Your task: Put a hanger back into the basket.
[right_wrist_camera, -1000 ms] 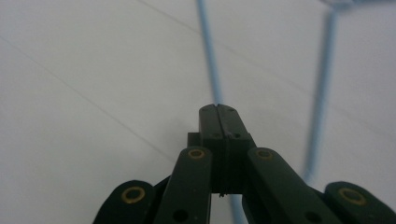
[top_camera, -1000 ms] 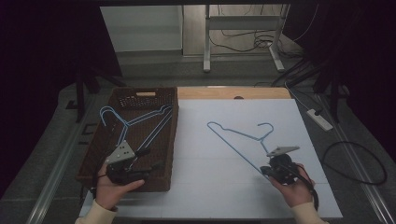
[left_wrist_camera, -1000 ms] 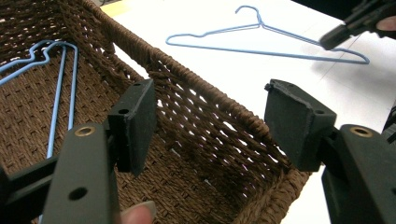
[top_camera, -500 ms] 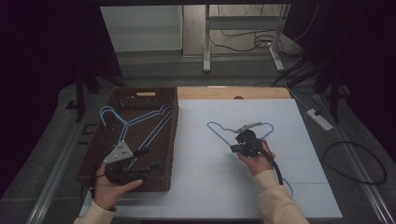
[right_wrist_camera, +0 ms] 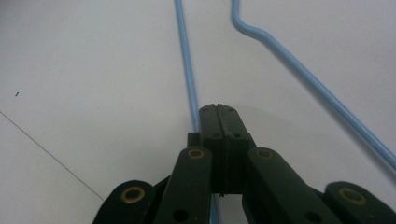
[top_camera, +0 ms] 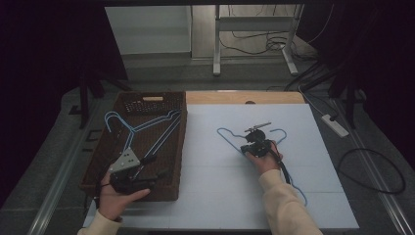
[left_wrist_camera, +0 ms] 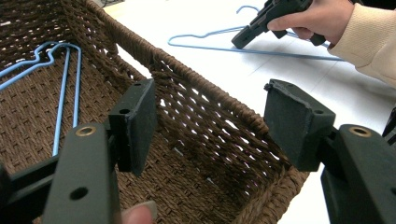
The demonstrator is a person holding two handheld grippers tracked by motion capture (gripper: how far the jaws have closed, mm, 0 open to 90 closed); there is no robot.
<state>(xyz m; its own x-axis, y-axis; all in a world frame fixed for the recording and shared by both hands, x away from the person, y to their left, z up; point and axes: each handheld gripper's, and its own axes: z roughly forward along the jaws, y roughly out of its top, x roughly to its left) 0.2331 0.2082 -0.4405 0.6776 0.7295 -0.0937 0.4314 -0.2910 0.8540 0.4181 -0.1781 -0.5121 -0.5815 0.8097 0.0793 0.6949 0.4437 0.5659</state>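
- Right tool (top_camera: 255, 138) closed, jaws pressed together with no gap, tip low over the white bench (top_camera: 215, 176).
- Blue wire hanger (top_camera: 230, 138) flat on the bench, directly beneath and ahead of the right tool; one straight wire running under the closed jaws in the right gripper view (right_wrist_camera: 187, 60), a second, bent wire off to the right of them.
- Cannot tell whether the wire is pinched between the jaws or merely passes beneath them.
- Left tool (top_camera: 128, 177) wide open, nothing between the pads, poised over the near end of the woven basket (top_camera: 98, 161).
- Basket wall seen through the gap between the open jaws in the left gripper view (left_wrist_camera: 205, 116).
- More blue hangers (top_camera: 142, 132) lying inside the basket, ahead of the left tool and clear of its jaws.
- Right tool (left_wrist_camera: 261, 21) and its hand seen beyond the basket rim from the left tool, resting at the hanger on the bench.
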